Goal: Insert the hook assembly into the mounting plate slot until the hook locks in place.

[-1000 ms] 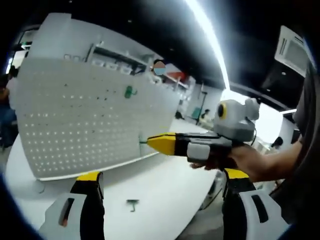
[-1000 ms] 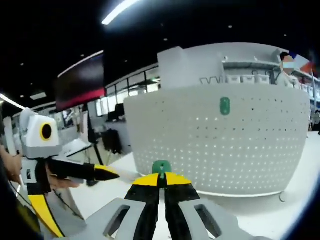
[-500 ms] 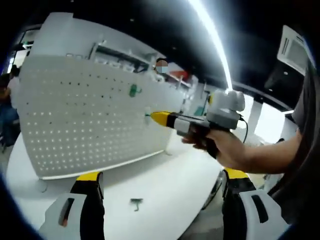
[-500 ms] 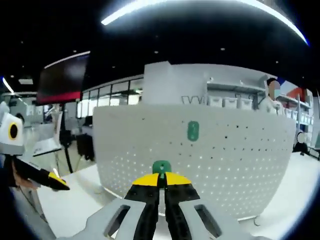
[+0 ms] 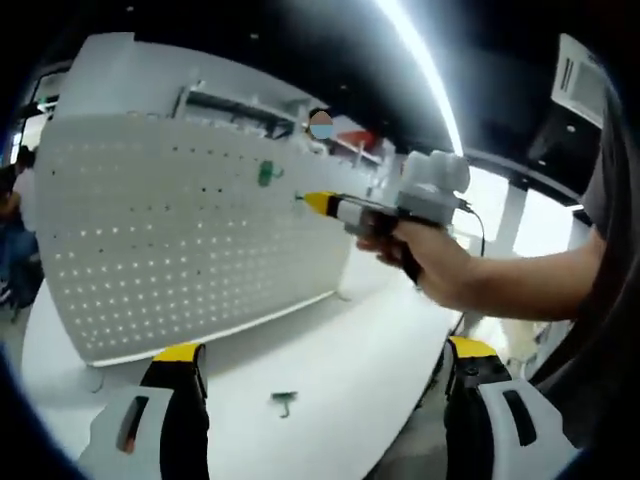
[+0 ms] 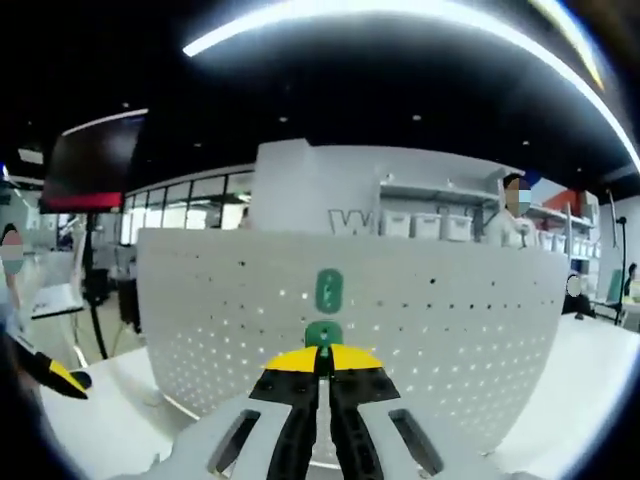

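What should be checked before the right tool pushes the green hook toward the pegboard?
1. Hook held: ok. The right tool is shut on the green hook, which sticks out past its tips.
2. Aim: ok. In the right gripper view the hook sits just below the green piece already on the pegboard.
3. Contact with the board: cannot tell; the gap is not readable.
4. Left tool: ok. Open and low over the white table.
5. Spare green hook: ok. It lies on the table, in sight.
6. Exact slot lined up: cannot tell; the holes are too small.
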Demonstrator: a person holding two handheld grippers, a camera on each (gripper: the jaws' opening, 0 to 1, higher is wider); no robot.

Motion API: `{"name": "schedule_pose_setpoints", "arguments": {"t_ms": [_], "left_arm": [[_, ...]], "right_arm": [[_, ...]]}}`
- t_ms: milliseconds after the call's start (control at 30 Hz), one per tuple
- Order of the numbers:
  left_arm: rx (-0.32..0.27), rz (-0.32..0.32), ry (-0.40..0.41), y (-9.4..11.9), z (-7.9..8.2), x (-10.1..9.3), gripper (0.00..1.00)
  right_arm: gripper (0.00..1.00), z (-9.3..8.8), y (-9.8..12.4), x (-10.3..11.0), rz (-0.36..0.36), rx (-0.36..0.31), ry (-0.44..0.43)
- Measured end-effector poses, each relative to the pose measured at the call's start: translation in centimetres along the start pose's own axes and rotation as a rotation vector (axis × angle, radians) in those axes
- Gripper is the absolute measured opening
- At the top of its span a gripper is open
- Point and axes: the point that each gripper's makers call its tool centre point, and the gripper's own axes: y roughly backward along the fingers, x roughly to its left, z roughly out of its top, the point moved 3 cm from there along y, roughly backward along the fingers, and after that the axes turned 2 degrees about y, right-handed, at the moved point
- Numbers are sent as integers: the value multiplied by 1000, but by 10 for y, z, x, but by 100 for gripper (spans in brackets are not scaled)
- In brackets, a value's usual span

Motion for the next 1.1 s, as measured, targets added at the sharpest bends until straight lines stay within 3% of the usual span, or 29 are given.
{"name": "schedule_pose_setpoints", "arguments": {"t_ms": [633,800,1100], "left_arm": [[20,-12,2,-7,-3,-1,100],[16,-3,5,-7,-2,1,100],[22,12,8,-5,-2,6,99]], "right_arm": [[0,21,-49,-32,-62,-58,9],[0,30,-54,-37,-76,-89,17],[0,31,-60,-44,-99,-102,13]]}}
